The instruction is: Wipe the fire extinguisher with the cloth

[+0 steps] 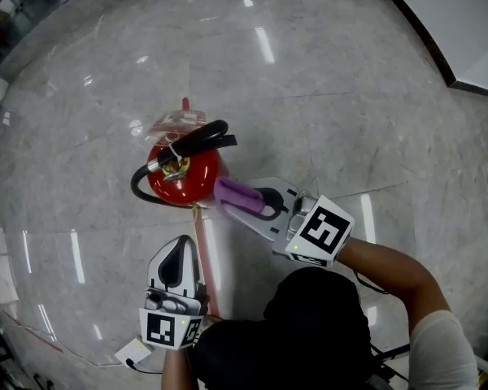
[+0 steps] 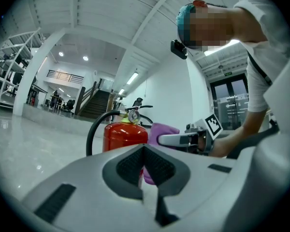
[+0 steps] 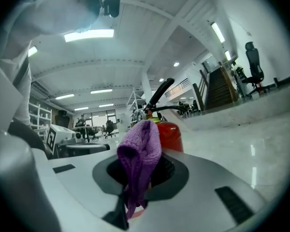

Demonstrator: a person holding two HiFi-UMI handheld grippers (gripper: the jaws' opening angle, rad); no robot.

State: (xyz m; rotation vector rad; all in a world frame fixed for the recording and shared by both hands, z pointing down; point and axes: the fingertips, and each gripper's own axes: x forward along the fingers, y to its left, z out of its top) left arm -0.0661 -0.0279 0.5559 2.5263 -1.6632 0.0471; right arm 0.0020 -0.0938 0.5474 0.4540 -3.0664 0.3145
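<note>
A red fire extinguisher (image 1: pixel 183 175) with a black handle and hose stands on the marble floor; it also shows in the left gripper view (image 2: pixel 125 135) and behind the cloth in the right gripper view (image 3: pixel 173 135). My right gripper (image 1: pixel 246 199) is shut on a folded purple cloth (image 1: pixel 239 195) (image 3: pixel 140 154), whose end lies against the cylinder's right side. The left gripper view shows the cloth (image 2: pixel 165 129) beside the tank. My left gripper (image 1: pixel 179 257) is shut with nothing in it, low and nearer to me, pointing at the extinguisher.
A red strip (image 1: pixel 206 260) runs along the floor from the extinguisher towards me. A small white tag (image 1: pixel 132 351) lies at the lower left. A dark skirting edge (image 1: pixel 416 32) crosses the upper right. Open floor surrounds the extinguisher.
</note>
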